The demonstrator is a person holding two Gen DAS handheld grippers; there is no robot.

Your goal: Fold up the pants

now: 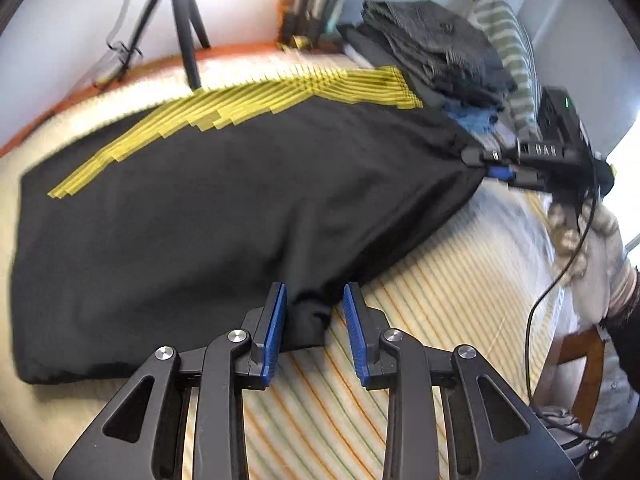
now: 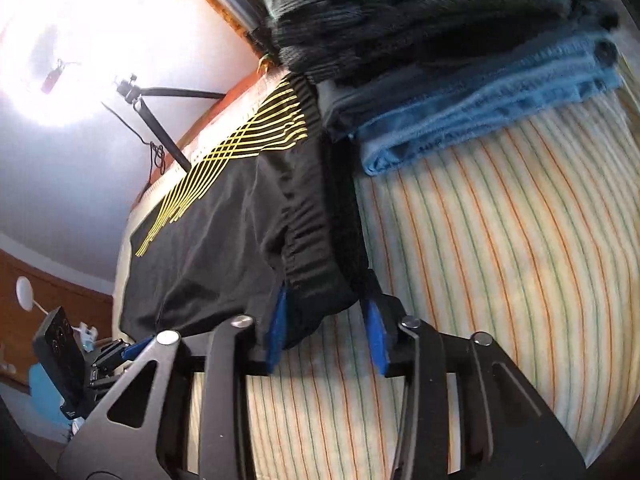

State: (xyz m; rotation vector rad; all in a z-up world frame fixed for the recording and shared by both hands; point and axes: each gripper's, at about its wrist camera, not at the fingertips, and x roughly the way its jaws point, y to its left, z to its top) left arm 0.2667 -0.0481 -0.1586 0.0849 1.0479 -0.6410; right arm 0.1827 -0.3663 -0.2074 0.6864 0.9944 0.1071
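While the black pants (image 1: 192, 216) with yellow stripes lie spread on the striped bed (image 1: 460, 288), a fold step appears to be in hand. Left tongs (image 1: 315, 312) stand part open, a corner of the cloth lying between the blue pads (image 1: 276, 328) at 6 o'clock of the garment; the right-hand pad stands clear of the fabric. Right tongs (image 2: 328, 320) sit at the waistband (image 2: 308, 240), its gathered edge between the pads; whether they press on it cannot be told. Judged next move: close both tongs firmly, then lift and carry the edge across evenly. Only the left wrist view shows the whole garment, the right tongs at its 3 o'clock corner, and a sleeve. Only the right wrist view shows the waistband's elastic gathers and, at 1 o'clock, the folded stack (image 2: 460, 60) up close.
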